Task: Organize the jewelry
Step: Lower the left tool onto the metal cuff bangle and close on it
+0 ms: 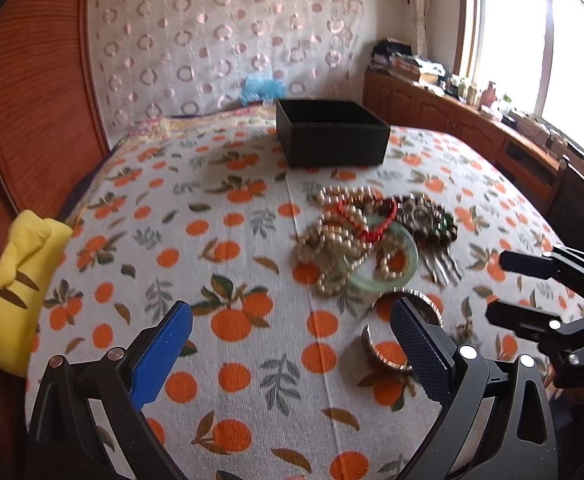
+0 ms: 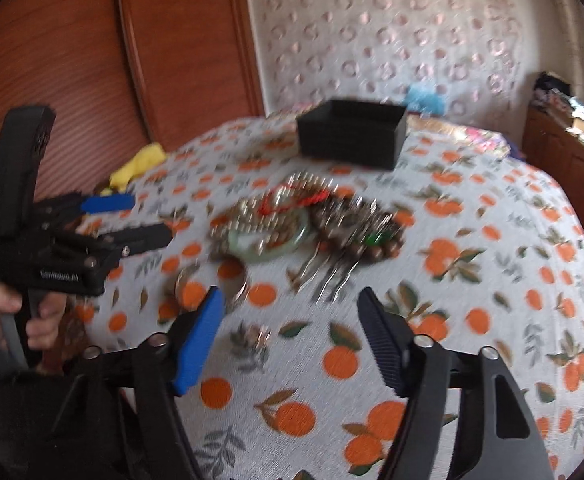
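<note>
While both hand-held grippers (image 1: 290,344) (image 2: 292,336) gape empty, only the right view shows the person's hand (image 2: 0,304).

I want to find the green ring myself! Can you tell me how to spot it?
Look at the bed cover with oranges. In front of the black box lies a heap of jewelry. The green bangle sits at the near side of it, under strings of pearls: the only smooth, pale green hoop there, not made of beads.
</note>
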### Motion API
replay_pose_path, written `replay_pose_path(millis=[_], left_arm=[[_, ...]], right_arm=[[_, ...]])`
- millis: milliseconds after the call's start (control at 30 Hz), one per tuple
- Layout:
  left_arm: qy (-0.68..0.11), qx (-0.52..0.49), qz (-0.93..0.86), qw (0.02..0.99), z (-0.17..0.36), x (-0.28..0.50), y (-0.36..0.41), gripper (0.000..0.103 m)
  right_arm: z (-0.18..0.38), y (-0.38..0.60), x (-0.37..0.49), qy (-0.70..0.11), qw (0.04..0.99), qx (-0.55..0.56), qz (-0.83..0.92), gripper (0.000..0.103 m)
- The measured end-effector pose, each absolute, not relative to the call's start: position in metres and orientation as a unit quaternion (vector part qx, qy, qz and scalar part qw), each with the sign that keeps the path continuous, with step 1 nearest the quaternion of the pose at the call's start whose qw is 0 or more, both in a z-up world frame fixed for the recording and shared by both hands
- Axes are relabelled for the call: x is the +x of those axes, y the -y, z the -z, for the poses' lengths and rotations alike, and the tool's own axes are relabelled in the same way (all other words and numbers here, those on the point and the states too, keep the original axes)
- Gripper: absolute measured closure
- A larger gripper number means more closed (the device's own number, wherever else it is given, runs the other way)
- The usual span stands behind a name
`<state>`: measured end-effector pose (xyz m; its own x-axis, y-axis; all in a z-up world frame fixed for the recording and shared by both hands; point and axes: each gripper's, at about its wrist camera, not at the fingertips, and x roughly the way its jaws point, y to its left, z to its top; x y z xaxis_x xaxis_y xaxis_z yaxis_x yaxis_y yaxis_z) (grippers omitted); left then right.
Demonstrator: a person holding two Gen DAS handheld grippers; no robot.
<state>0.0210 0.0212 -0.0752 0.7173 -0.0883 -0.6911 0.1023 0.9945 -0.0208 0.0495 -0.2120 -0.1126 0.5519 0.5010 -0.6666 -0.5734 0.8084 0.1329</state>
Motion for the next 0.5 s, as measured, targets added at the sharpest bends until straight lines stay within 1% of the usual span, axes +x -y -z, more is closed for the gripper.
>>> replay_pose_path(millis=[100,300,367,433,467,500], left_arm=[[-0.383,0.012,0.057,0.922,0.081,0.022,-0.021,0.007],[-0.399,0.010,0.077,0.913,0.087,0.025,-0.018,0.007],[-0.405,0.012,0.082,0.911,0.089,0.027,-0.017,0.007],[-0.409,0.010,0.088,0.908,0.090,0.027,-0.017,0.007],[-0.413,0.005,0.098,0.906,0.090,0.027,-0.017,0.007],[-0.416,0.001,0.106,0.903,0.090,0.028,-0.017,0.008]], right_arm=[[0.120,0.209,0.051,-0.377,0.869,-0.057,-0.314,0.046],[0.122,0.194,0.048,-0.388,0.850,-0.089,-0.346,0.055],[0.125,0.187,0.046,-0.390,0.844,-0.104,-0.352,0.061],[0.128,0.184,0.046,-0.396,0.841,-0.112,-0.351,0.072],[0.129,0.185,0.047,-0.399,0.840,-0.115,-0.351,0.074],[0.129,0.184,0.046,-0.396,0.841,-0.121,-0.347,0.080]])
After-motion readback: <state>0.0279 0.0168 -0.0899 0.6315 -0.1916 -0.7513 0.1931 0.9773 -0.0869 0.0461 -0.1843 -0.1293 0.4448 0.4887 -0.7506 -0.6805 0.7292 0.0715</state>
